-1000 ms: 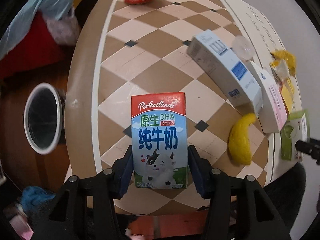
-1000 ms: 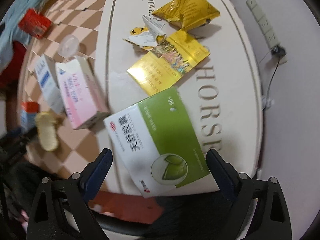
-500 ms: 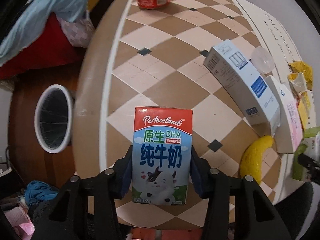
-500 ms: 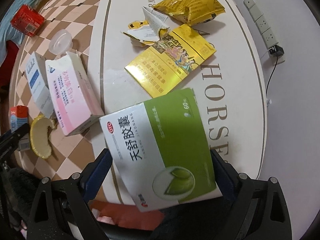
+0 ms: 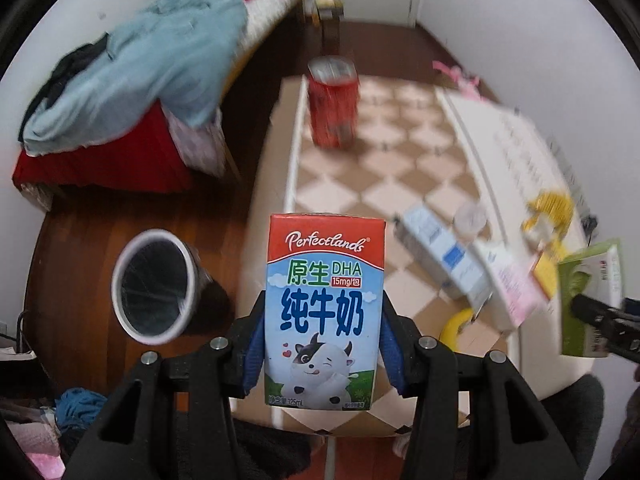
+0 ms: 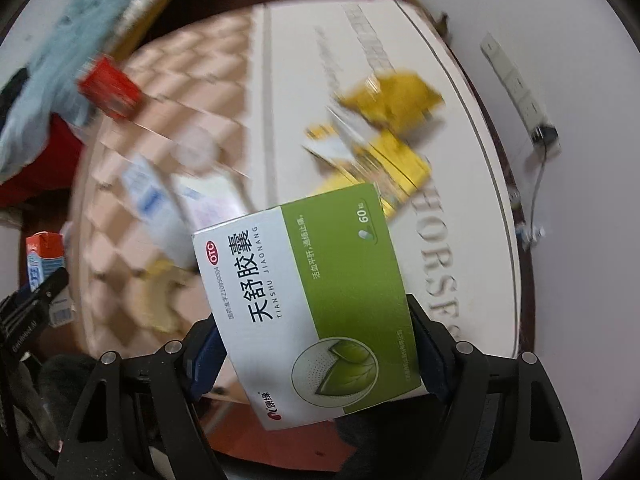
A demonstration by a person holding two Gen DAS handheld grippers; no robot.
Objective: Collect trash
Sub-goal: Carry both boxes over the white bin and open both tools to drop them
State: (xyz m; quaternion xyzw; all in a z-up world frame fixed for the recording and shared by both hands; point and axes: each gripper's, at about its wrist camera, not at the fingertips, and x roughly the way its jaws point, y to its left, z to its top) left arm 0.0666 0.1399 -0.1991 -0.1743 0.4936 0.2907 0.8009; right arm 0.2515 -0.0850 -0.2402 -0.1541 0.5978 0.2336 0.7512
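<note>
I have the milk carton (image 5: 324, 312) upright in my left claw (image 5: 322, 344), red top, blue front with a cartoon cow, held above the near desk (image 5: 360, 184) edge. My right claw (image 6: 316, 356) grips the green-and-white medicine box (image 6: 308, 296), tilted, printed face up. On the floor to the left stands the white-rimmed bin (image 5: 154, 286), open and dark inside.

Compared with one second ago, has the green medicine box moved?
Yes. The green medicine box, then flat on the table, is now lifted clear of it in the right gripper.
</note>
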